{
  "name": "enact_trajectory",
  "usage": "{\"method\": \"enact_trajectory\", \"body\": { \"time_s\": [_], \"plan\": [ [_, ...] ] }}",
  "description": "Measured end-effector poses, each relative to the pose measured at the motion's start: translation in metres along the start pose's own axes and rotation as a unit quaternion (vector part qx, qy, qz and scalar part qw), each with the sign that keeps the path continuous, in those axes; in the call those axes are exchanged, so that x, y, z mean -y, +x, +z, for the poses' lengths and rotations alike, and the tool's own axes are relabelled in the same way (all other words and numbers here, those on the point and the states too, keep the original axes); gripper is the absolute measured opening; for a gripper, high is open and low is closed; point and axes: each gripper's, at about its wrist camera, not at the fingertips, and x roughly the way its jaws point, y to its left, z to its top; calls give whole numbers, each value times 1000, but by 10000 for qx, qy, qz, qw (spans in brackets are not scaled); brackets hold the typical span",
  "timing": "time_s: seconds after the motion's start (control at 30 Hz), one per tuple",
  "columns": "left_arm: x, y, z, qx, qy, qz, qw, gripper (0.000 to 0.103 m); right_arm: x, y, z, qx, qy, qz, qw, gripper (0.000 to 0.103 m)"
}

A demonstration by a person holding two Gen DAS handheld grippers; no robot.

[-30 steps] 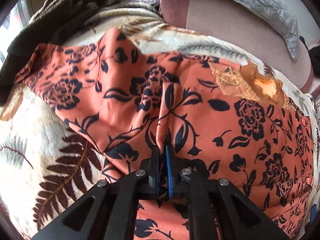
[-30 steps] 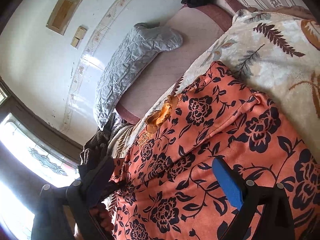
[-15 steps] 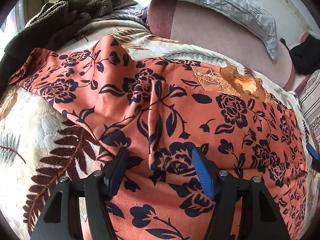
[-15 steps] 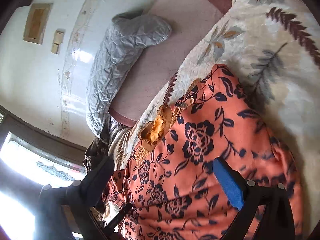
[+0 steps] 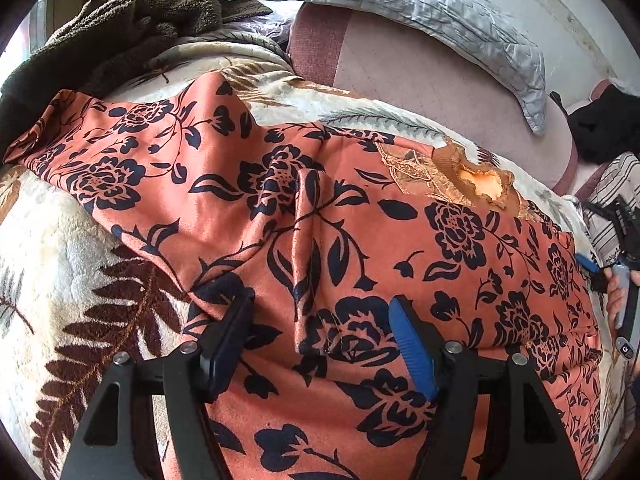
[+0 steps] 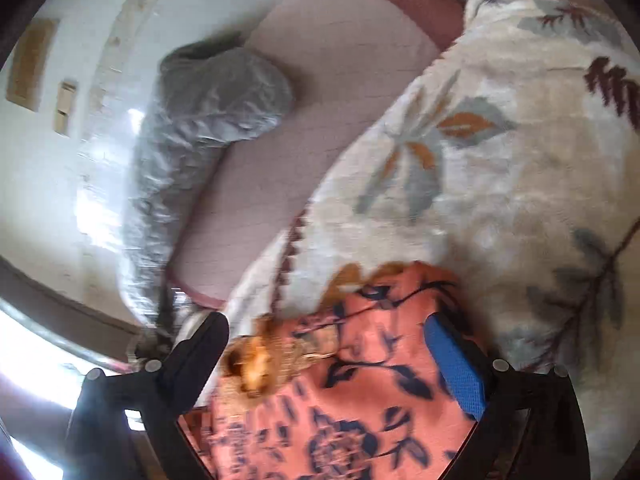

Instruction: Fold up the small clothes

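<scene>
An orange garment with dark blue flowers [image 5: 360,240] lies spread on a cream leaf-patterned blanket [image 5: 60,248]. It has a gold embroidered neckline [image 5: 472,180] and a raised crease down its middle. My left gripper [image 5: 320,320] is open and empty, just above the garment's near part. My right gripper [image 6: 328,344] is open and empty over the neckline end of the garment [image 6: 360,380]; it also shows at the right edge of the left wrist view [image 5: 616,240]. The right wrist view is blurred.
A grey quilted pillow [image 5: 420,12] lies on a pink sheet [image 5: 440,80] at the back. A dark brown fleece throw [image 5: 120,32] is heaped at the back left. A black item [image 5: 608,128] and striped fabric [image 5: 616,188] are at the right.
My left gripper let go of the pinched fold of the garment, opened wide and drew back. My right gripper swung toward the garment's neckline end, staying open.
</scene>
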Motion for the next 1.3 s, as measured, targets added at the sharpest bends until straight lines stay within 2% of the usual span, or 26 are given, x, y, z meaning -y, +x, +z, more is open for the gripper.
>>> {"method": "enact_trajectory", "body": {
  "time_s": [0.03, 0.07, 0.13, 0.23, 0.33, 0.43, 0.53, 0.6, 0.67, 0.73, 0.77, 0.83, 0.9, 0.93, 0.97, 1.0, 1.07, 1.13, 1.17, 1.23, 1.3],
  "plan": [
    [-1, -2, 0, -5, 5, -41, 10000, 72, 6, 2, -1, -23, 208, -476, 9987, 98],
    [-3, -5, 1, -22, -27, -136, 9999, 72, 2, -6, -5, 98, 199, -658, 9976, 98],
    [-14, -23, 6, 159, -227, -391, 9989, 72, -23, -36, -25, 535, -245, -415, 9974, 99],
    [-48, -60, 14, 616, -765, -643, 9931, 72, -67, -87, -88, 784, -1288, -259, 9882, 99],
    [-107, -87, 23, 876, -1715, -886, 9773, 78, -86, -125, -172, 452, -1784, 408, 9821, 99],
    [-180, -91, 35, 854, -2664, -859, 9562, 78, -89, -133, -245, 77, -1948, 823, 9773, 99],
    [-248, -72, 52, 708, -3290, -624, 9396, 77, -92, -124, -291, -136, -2243, 897, 9703, 100],
    [-281, -54, 65, 531, -3633, -718, 9274, 76, -100, -111, -304, -355, -2448, 966, 9641, 99],
    [-298, -38, 73, 460, -3908, -829, 9156, 64, -105, -100, -313, -482, -2645, 942, 9586, 99],
    [-302, -21, 81, 395, -3911, -854, 9155, 64, -104, -88, -316, -601, -2678, 991, 9565, 99],
    [-302, -12, 83, 252, -3938, -784, 9155, 60, -104, -85, -315, -661, -2633, 998, 9572, 99],
    [-302, -5, 87, 330, -3972, -674, 9146, 52, -102, -82, -311, -696, -2550, 1043, 9588, 99],
    [-306, -1, 92, 253, -4003, -386, 9152, 18, -102, -83, -308, -655, -2551, 1063, 9588, 99],
    [-308, 2, 95, 153, -3993, -321, 9161, 5, -101, -84, -306, -625, -2518, 1094, 9595, 99],
    [-308, 3, 97, 126, -3977, -217, 9172, 5, -101, -86, -303, -607, -2470, 1124, 9606, 99],
    [-304, 0, 101, 140, -3875, 9, 9218, 5, -101, -88, -301, -576, -2431, 1140, 9616, 99],
    [-272, -24, 116, 484, -3150, 591, 9460, 5, -97, -92, -295, -460, -2370, 1095, 9642, 99],
    [-210, -59, 129, 1062, -2039, 996, 9681, 5, -91, -98, -287, -318, -2194, 1082, 9691, 99],
    [-174, -77, 130, 1377, -1494, 1050, 9735, 5, -88, -102, -282, -243, -2115, 1080, 9711, 99],
    [-94, -109, 124, 1894, -457, 943, 9763, 5, -82, -110, -274, -99, -1965, 1108, 9742, 99],
    [-19, -127, 109, 2167, 301, 570, 9741, 5, -75, -117, -266, 16, -1789, 1131, 9774, 99]
  ]
}}
